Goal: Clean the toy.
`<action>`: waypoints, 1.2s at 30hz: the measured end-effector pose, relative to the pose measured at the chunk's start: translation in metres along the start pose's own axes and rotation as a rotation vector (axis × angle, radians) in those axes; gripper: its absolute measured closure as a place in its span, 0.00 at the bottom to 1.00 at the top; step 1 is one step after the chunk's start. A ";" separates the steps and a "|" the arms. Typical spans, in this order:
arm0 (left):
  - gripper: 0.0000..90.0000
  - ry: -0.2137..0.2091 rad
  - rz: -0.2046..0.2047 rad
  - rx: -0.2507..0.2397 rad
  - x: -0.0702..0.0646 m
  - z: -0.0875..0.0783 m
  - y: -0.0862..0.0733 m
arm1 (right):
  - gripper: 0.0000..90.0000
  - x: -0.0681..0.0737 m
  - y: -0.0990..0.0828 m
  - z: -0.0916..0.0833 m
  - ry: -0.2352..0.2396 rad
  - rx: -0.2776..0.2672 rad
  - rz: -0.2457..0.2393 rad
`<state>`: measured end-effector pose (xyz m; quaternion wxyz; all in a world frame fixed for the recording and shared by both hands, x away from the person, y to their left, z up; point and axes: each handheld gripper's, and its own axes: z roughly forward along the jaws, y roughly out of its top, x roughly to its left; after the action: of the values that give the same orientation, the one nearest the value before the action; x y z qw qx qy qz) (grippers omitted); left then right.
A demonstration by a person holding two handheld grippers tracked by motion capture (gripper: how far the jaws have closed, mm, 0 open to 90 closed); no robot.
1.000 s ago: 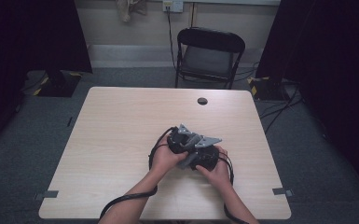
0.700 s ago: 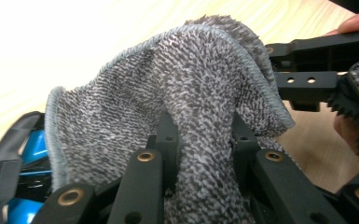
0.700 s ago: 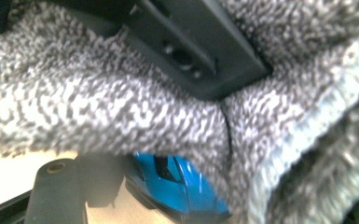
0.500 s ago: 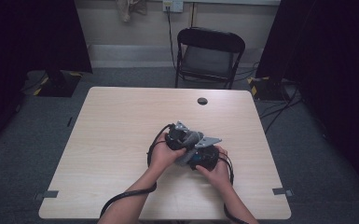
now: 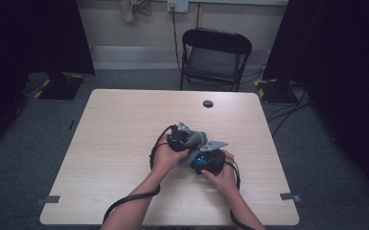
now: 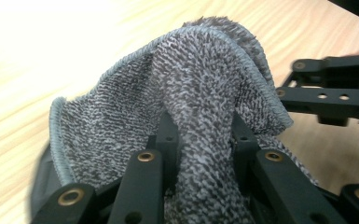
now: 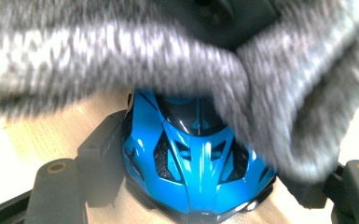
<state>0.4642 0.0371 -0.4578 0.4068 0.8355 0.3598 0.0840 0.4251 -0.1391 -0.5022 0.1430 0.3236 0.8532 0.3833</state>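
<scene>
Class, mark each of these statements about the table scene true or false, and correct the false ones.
1. The left gripper is clamped on a grey terry cloth. True.
2. The right gripper holds a red toy car. False: the toy car between its jaws is blue.
3. The cloth lies over the far end of the car in the right gripper view. True.
4. A folding chair stands beyond the far edge of the table. True.
5. The cloth lies spread flat on the table. False: it is bunched in the left gripper, raised by the car.
6. The table top is dark metal. False: it is light wood grain.
</scene>
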 end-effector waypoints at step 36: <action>0.80 0.108 -0.032 -0.025 0.035 -0.010 -0.008 | 0.29 0.000 0.000 0.000 0.001 0.000 0.001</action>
<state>0.4813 0.0702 -0.4621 0.3985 0.8186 0.3936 0.1271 0.4251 -0.1390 -0.5021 0.1426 0.3237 0.8531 0.3836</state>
